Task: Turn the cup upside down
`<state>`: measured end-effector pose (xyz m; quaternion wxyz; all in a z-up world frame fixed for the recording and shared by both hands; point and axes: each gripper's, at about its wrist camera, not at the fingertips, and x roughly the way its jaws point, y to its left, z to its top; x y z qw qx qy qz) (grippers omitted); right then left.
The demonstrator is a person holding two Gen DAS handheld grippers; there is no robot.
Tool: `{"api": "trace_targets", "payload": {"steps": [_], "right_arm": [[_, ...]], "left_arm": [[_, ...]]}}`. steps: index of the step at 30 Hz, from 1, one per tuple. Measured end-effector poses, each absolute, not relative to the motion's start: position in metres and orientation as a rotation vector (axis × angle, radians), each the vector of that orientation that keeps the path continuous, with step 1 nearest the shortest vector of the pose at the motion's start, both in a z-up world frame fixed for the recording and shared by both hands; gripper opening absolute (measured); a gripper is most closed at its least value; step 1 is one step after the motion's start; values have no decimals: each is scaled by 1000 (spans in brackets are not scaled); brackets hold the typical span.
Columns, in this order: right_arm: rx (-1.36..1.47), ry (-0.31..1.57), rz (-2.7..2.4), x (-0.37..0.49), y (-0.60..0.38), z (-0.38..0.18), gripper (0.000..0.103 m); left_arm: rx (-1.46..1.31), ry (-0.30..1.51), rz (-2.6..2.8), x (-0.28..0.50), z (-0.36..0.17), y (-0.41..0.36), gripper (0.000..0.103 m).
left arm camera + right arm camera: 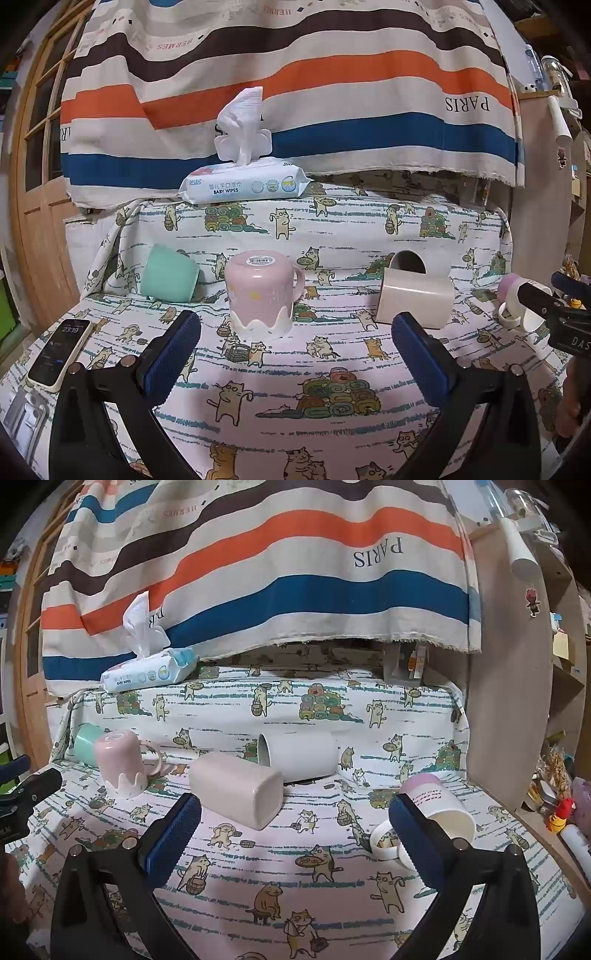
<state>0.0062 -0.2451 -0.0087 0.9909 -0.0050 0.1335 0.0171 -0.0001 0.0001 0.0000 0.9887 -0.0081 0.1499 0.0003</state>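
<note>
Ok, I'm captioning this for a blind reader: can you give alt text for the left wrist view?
A pink cup stands upside down on a cat-print cloth, ahead of the open, empty left gripper. A green cup and a beige cup lie on their sides either side of it, with baby wipes behind and a phone at left.
</note>
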Motion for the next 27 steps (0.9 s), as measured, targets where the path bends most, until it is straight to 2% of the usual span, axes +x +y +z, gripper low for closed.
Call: {"api": "trace_targets", "payload": {"steps": [27], "right_arm": [[-11,276,40,7,-245,-9,103]], "left_arm": [[-18,303,1,0,0,0,103]]}}
